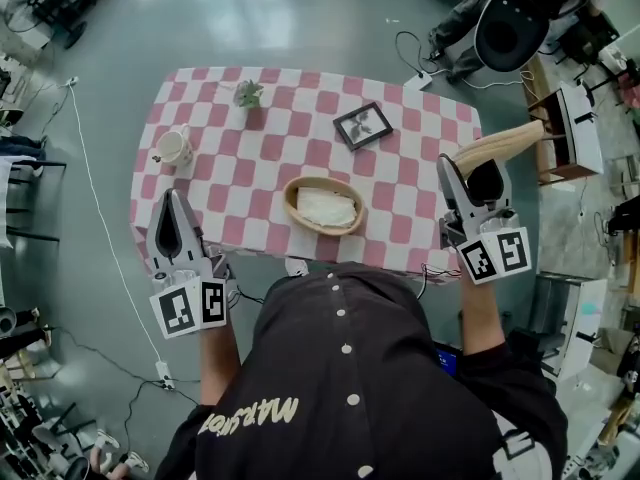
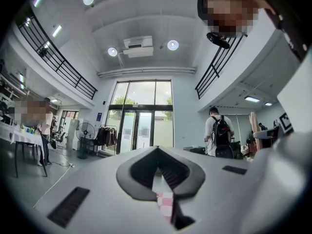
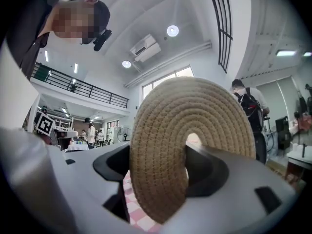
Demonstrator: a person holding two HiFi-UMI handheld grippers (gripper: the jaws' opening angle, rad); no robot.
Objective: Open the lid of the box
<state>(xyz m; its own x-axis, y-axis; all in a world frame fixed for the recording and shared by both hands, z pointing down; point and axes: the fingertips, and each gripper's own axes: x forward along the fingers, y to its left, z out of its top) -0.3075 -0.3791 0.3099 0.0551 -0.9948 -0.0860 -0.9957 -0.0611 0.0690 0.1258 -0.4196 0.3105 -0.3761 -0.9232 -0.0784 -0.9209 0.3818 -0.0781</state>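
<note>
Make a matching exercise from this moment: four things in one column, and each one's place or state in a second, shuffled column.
1. woven lid
2. mug
3. basket
4. picture frame

A. near the table's left edge
B. open, white cloth inside
C. gripped by the right gripper, off the table's right edge
D. far right part of the table

Pairs: 1-C, 2-A, 3-B, 4-D

- The lid [image 3: 165, 130] is coiled rope, tan and rough, with ridges going round and round.
- The box [image 1: 291, 203] is made of the same rope, rough and matt.
- The white cloth [image 1: 327, 209] inside it looks soft.
- The checked cloth [image 1: 400, 168] is pink and white, matt and mostly flat.
- The left gripper [image 1: 172, 200] and right gripper [image 1: 470, 170] look like smooth grey plastic, not shiny.
- The mug [image 1: 175, 148] looks smooth and glossy.
- The floor [image 1: 330, 18] is grey, smooth and a bit shiny.
</note>
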